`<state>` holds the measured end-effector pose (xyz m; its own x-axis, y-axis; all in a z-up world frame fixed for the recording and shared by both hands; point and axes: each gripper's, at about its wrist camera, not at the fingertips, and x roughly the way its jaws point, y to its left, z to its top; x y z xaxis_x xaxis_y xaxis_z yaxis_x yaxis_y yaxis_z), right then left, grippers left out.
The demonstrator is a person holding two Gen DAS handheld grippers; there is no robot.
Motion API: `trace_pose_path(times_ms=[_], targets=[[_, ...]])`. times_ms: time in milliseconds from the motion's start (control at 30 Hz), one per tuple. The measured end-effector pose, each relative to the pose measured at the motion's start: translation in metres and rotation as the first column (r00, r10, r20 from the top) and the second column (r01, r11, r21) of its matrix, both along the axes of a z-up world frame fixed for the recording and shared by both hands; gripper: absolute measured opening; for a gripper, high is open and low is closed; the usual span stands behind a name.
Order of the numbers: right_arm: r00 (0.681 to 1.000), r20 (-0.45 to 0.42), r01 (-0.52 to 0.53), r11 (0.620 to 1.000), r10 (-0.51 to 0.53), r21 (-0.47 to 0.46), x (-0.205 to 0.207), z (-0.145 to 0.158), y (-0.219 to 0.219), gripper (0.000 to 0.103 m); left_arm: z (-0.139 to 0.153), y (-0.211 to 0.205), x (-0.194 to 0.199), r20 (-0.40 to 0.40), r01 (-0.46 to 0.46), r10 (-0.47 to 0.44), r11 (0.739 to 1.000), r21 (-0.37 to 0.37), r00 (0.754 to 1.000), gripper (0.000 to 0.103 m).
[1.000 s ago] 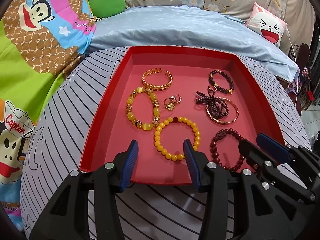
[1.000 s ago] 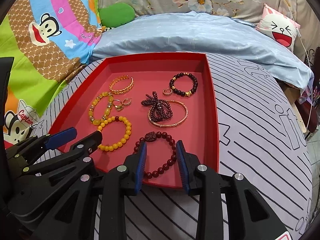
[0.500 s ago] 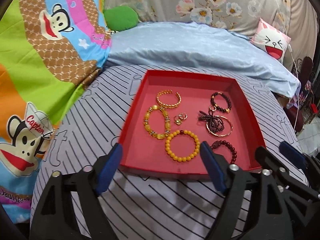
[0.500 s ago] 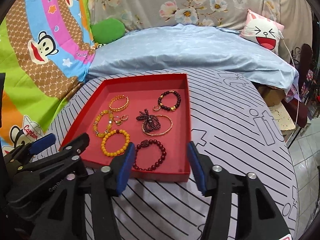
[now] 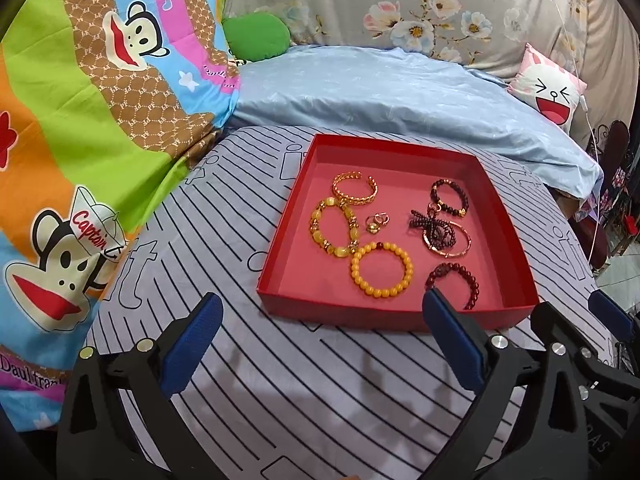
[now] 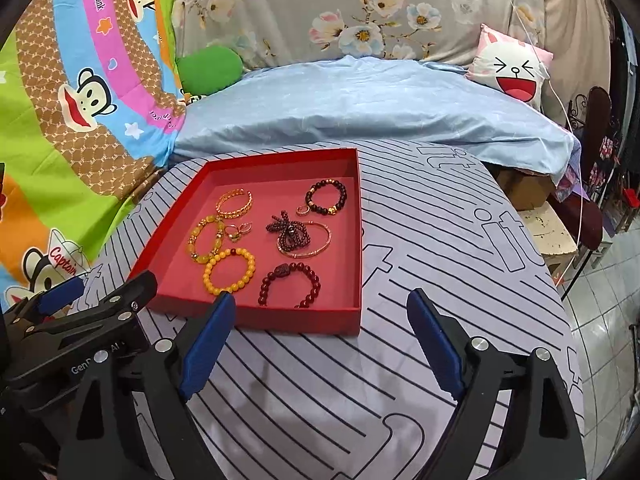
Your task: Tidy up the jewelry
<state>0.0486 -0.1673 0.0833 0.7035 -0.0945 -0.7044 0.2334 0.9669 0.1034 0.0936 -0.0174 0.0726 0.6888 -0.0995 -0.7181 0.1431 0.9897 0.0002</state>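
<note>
Two grippers hang side by side over a striped cover [image 5: 304, 392], both tilted downward and pointing toward a red tray [image 5: 280, 248]. Neither holds anything.

Left gripper [image 5: 322, 340]: its blue-padded jaws have just been opening and now stand very wide, with only bare striped cover between them. The tips sit just short of the tray's near wall, clear of it.

Right gripper [image 6: 320, 338]: its jaws have also just been opening and are spread wide and empty. They frame the tray's near right corner from above without touching it. In the right view the left gripper's black frame shows at the lower left, close alongside.

All the jewelry lies inside the tray. Near the tray's front wall sit a yellow bead bracelet [image 5: 381, 270], left of centre, and a dark red bead bracelet [image 5: 454, 280] to its right. Behind the yellow one lies an amber bracelet [image 5: 333, 227], and behind that, toward the tray's back left, a gold cuff [image 5: 355, 188]. A few small gold rings [image 5: 377, 222] rest at the tray's centre. Right of them a bundle of dark beads [image 5: 434, 226] lies across a thin gold bangle [image 5: 460, 248]. A dark bracelet [image 5: 449, 198] sits toward the back right.

Beyond the tray lies a blue sheet [image 5: 400, 92]; left of the tray, a bright cartoon blanket [image 5: 72, 152].
</note>
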Motion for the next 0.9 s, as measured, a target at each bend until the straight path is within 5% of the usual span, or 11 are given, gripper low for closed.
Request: trace_pose_path(times_ms=[333, 433, 900], targets=[[1.000, -0.008, -0.001, 1.000, 0.002, 0.023, -0.0067, -0.0062, 0.0053, 0.088, -0.0033, 0.0065, -0.0054, -0.005, -0.016, 0.016, 1.000, 0.010, 1.000, 0.096], [1.000, -0.010, 0.004, 0.999, -0.004, 0.032, -0.0079, -0.0078, 0.0046, 0.096, -0.0047, 0.0084, -0.0054, -0.008, -0.025, 0.025, 1.000, 0.009, 1.000, 0.096], [1.000, -0.003, 0.011, 1.000, -0.011, 0.011, -0.0102, -0.0101, 0.0064, 0.096, -0.0100, 0.0087, -0.0065, -0.024, -0.040, 0.041, 0.999, 0.009, 0.999, 0.096]])
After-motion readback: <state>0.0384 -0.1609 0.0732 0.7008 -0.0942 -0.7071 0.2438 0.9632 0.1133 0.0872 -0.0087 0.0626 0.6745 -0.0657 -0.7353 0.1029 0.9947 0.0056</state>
